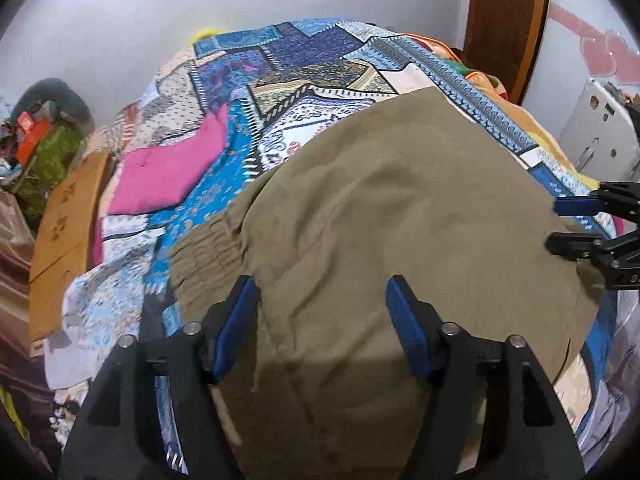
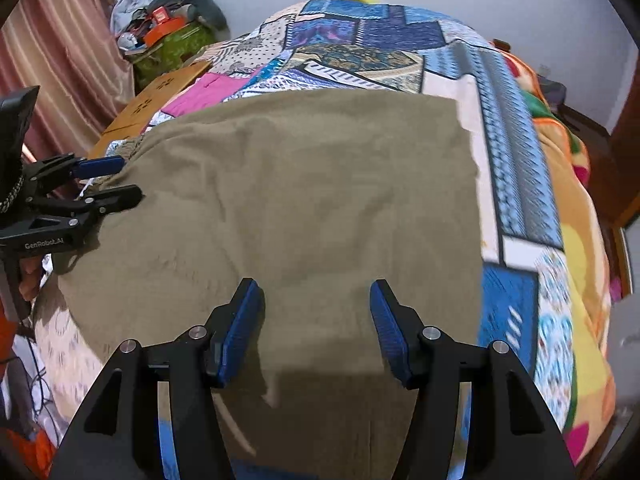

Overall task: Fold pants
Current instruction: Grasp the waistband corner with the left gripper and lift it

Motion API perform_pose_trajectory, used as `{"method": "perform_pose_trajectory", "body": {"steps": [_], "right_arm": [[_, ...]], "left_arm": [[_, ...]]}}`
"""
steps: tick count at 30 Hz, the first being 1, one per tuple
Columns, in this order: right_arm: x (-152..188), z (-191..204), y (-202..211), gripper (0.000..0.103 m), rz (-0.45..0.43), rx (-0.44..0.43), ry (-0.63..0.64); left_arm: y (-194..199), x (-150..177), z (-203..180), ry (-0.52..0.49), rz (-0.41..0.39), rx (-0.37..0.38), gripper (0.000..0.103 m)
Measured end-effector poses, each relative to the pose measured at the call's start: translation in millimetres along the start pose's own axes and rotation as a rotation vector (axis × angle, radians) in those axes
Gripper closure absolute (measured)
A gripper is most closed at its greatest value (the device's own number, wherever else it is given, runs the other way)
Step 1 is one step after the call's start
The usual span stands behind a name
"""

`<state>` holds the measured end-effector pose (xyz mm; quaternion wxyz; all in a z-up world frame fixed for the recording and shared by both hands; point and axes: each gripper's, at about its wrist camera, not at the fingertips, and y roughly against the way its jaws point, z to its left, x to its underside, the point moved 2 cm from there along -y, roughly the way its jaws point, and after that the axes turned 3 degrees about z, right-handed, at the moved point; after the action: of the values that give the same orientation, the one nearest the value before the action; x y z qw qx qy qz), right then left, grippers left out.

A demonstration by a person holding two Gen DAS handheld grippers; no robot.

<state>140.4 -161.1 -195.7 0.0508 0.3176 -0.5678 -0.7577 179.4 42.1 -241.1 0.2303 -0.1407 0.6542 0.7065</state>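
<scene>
Olive-khaki pants (image 1: 380, 216) lie spread flat on the patchwork bedspread, with the gathered elastic waistband (image 1: 208, 248) at the left. They also fill the right wrist view (image 2: 304, 200). My left gripper (image 1: 322, 292) is open just above the near part of the fabric, near the waistband, holding nothing. My right gripper (image 2: 316, 296) is open over the near edge of the pants, holding nothing. The right gripper also shows at the right edge of the left wrist view (image 1: 560, 224), and the left gripper shows at the left of the right wrist view (image 2: 128, 180).
A folded pink garment (image 1: 168, 172) lies on the blue patchwork bedspread (image 1: 304, 64) beyond the waistband. A cardboard box (image 1: 64, 236) and clutter stand off the bed's left side. An orange blanket (image 2: 568, 184) and a wooden door (image 1: 504, 20) are at the right.
</scene>
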Motion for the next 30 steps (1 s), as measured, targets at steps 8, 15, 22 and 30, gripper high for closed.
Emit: {"method": "perform_pose_trajectory", "body": {"steps": [8,15,22,30], "right_arm": [[36,-12,15,0.046,-0.023,0.018,-0.072],[44,-12,17,0.046,-0.046,0.012,-0.140],[33,6,25,0.046,-0.060,0.028,-0.067],[1,37,38,0.046,-0.167,-0.033,0.001]], "left_arm": [[14,28,24,0.088,-0.004,-0.006,0.022],[6,32,45,0.125,0.011,-0.061,0.018],[27,35,63,0.215,-0.006,-0.046,0.019],[57,53,65,0.343,-0.007,0.080,0.019]]}}
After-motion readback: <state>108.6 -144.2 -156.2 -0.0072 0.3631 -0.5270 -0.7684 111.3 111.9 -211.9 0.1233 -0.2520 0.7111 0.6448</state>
